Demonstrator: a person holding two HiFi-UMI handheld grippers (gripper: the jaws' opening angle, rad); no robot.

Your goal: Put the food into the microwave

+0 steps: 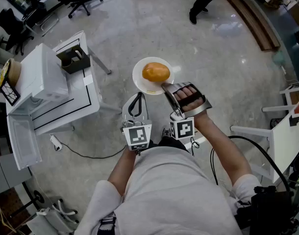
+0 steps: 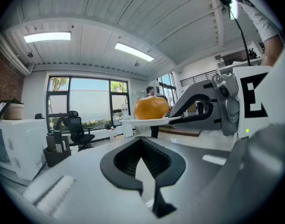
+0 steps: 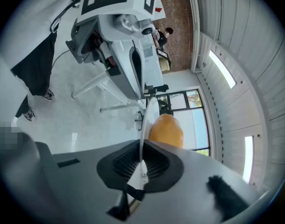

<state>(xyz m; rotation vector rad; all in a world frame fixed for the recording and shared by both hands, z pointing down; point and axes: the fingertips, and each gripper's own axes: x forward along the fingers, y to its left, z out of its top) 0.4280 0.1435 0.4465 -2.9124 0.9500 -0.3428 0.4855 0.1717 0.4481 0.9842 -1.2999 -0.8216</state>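
Your right hand-held gripper point(image 1: 165, 88) is clamped on the rim of the white plate point(image 1: 139, 76). The orange food point(image 1: 156, 72) lies on that plate, held above the floor. Your left hand-held gripper point(image 1: 135, 102) is closed and empty, just beside the plate. The microwave point(image 1: 40, 76) stands on the counter point(image 1: 87, 101), well apart to your left.

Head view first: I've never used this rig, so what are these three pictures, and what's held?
No robot arm: a person holds a two-jaw gripper in each hand. The head view looks down from their head; the other two look along each gripper's jaws. The right gripper is shut on the rim of a white plate carrying round orange food. The left gripper is shut and empty. The white microwave sits on a table at left.
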